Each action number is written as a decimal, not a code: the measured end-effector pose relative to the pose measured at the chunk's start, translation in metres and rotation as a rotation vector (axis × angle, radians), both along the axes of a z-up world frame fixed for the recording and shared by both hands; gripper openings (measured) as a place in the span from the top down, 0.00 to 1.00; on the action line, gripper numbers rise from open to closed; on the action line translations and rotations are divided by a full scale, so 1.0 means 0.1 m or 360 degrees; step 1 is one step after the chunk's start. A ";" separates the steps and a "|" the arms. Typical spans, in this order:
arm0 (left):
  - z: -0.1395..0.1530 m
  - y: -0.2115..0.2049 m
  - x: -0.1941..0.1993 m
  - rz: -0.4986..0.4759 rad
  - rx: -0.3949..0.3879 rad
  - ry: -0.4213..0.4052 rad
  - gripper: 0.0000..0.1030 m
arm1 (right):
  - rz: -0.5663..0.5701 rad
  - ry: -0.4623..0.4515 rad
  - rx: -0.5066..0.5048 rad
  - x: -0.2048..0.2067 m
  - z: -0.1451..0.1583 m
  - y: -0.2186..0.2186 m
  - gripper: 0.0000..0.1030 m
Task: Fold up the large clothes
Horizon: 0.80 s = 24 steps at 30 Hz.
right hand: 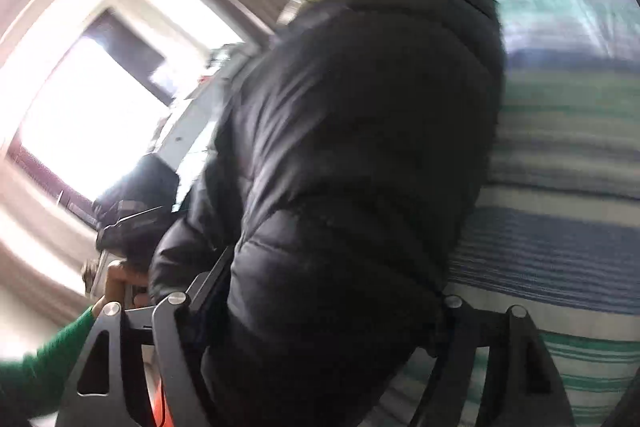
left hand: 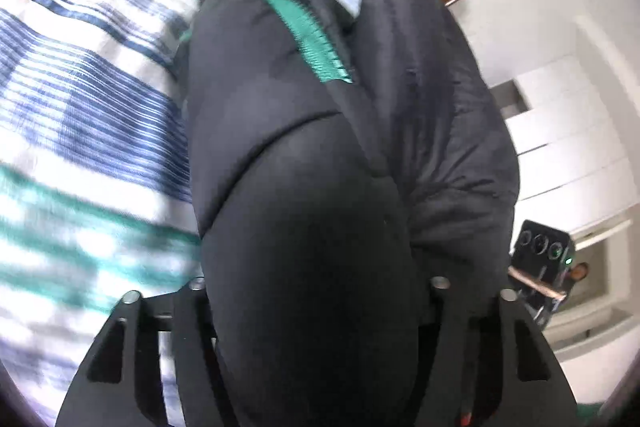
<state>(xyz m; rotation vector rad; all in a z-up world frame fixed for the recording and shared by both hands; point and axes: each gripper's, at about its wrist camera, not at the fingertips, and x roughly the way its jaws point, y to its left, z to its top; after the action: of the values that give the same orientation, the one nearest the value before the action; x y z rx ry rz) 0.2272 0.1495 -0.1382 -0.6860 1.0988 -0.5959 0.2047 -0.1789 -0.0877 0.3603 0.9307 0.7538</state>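
Between the left claw (left hand: 316, 367) fingers, clamped: a thick bulge of the black puffer jacket (left hand: 320, 147), teal zipper (left hand: 308, 27) running away toward the far bed edge. Between the right claw (right hand: 316, 359) fingers, likewise pinched: another padded section of the same jacket. Beyond both, lifted off the striped bedspread (left hand: 80, 107) near the bed's side edge. Judged mid-fold: bunched, not flat; laying down and smoothing left.
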 end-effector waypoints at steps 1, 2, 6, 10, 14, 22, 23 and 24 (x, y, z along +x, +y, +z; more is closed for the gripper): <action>0.09 -0.02 -0.07 0.0006 -0.0015 -0.0039 0.42 | 0.0015 -0.0053 0.0022 -0.04 0.08 -0.01 0.27; 0.21 -0.05 -0.12 0.0012 -0.0017 -0.0080 0.42 | 0.0026 -0.0101 0.0044 -0.05 0.17 -0.02 0.27; 0.63 -0.18 -0.11 0.0026 0.0002 -0.0218 0.42 | 0.0081 -0.0256 0.0123 0.11 0.58 -0.11 0.27; 0.99 -0.34 0.24 0.0022 0.0026 -0.0346 0.42 | 0.0087 -0.0336 0.0162 0.54 0.80 -0.23 0.27; 0.94 -0.65 0.71 0.0020 0.0134 -0.0369 0.36 | 0.0000 -0.0245 0.0207 1.11 0.62 -0.53 0.27; -0.04 -0.68 0.94 0.0144 0.0188 -0.0026 0.02 | -0.0446 0.0210 -0.0048 1.29 -0.24 -1.40 0.00; 0.08 -0.64 0.80 0.0158 0.0240 -0.0072 0.02 | -0.0472 0.0126 -0.0137 1.14 -0.11 -1.43 0.00; 0.19 -0.61 0.68 0.0158 0.0305 -0.0140 0.02 | -0.0492 0.0030 -0.0262 0.95 0.06 -1.44 0.00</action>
<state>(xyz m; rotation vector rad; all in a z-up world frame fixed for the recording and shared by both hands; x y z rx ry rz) 0.2952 0.0885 -0.1189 -0.5398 1.0189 -0.4258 0.2996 -0.3226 -0.0817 0.3567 0.9217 0.3891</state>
